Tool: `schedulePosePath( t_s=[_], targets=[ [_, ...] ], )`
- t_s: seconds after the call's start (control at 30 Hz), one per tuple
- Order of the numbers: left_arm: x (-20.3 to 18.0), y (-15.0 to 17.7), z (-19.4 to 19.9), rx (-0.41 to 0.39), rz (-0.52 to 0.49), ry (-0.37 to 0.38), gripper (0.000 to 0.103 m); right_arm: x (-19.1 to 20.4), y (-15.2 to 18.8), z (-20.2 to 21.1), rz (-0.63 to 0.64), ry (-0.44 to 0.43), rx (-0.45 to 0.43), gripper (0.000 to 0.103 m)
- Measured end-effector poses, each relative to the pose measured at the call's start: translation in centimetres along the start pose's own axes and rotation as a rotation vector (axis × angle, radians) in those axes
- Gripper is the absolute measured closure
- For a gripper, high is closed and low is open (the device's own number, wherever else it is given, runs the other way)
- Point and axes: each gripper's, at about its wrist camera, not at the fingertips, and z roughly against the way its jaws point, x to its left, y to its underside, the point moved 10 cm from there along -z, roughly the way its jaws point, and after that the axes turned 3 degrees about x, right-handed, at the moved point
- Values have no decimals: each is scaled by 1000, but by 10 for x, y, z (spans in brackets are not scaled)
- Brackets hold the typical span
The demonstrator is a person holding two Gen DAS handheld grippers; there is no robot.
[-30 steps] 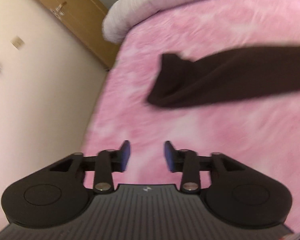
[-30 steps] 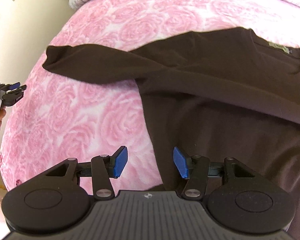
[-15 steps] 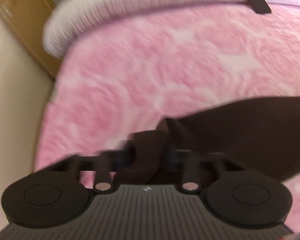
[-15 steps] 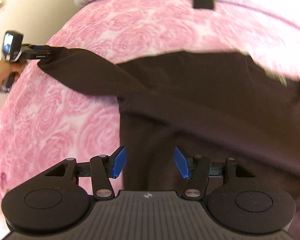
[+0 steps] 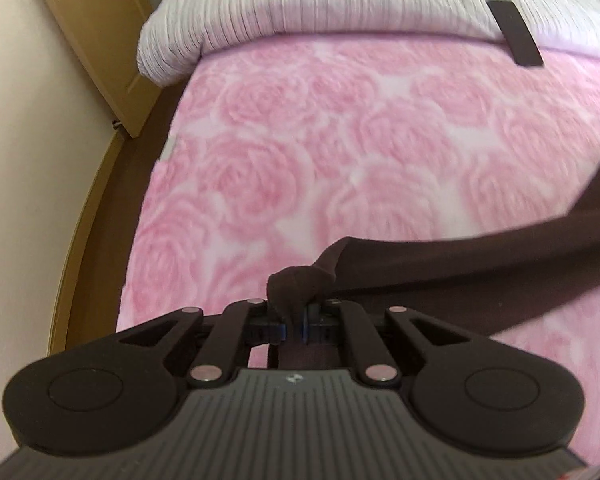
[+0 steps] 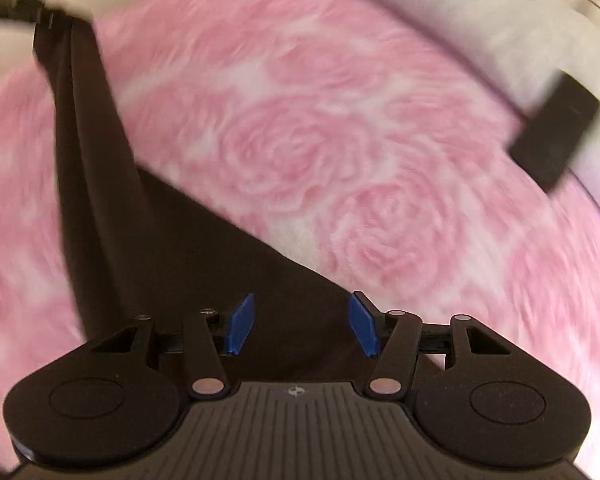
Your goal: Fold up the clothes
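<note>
one dark shirt (image 6: 188, 248) on pink bed (image 5: 340, 152), left gripper (image 5: 293, 326) jaws pinching sleeve (image 5: 300, 284) cuff, lifted off bed, right gripper (image 6: 302, 326) jaws spread over shirt body, gripping nothing, one grey duvet (image 5: 300, 4), one dark strap (image 5: 514, 32)

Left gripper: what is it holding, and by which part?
The left gripper is shut on the dark shirt's sleeve, pinching its bunched cuff end. The right gripper holds nothing.
</note>
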Motion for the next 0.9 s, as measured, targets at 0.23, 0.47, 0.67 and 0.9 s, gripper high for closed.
schedulePosePath(
  t_s=[0.23,0.47,0.67,0.9],
  targets=[
    [-1,23,15,-41,14,45,97,-5,4,-8,-14,-60,53,103],
    [2,31,8,16,26,47,83,-48,-24,23,-91,161,-100,103],
    [22,53,-1,68,115,22,61,-42,-24,22,-116,98,-93,73],
    [38,48,-9,52,214,48,54,-14,-15,-13,77,41,24,52]
  ],
)
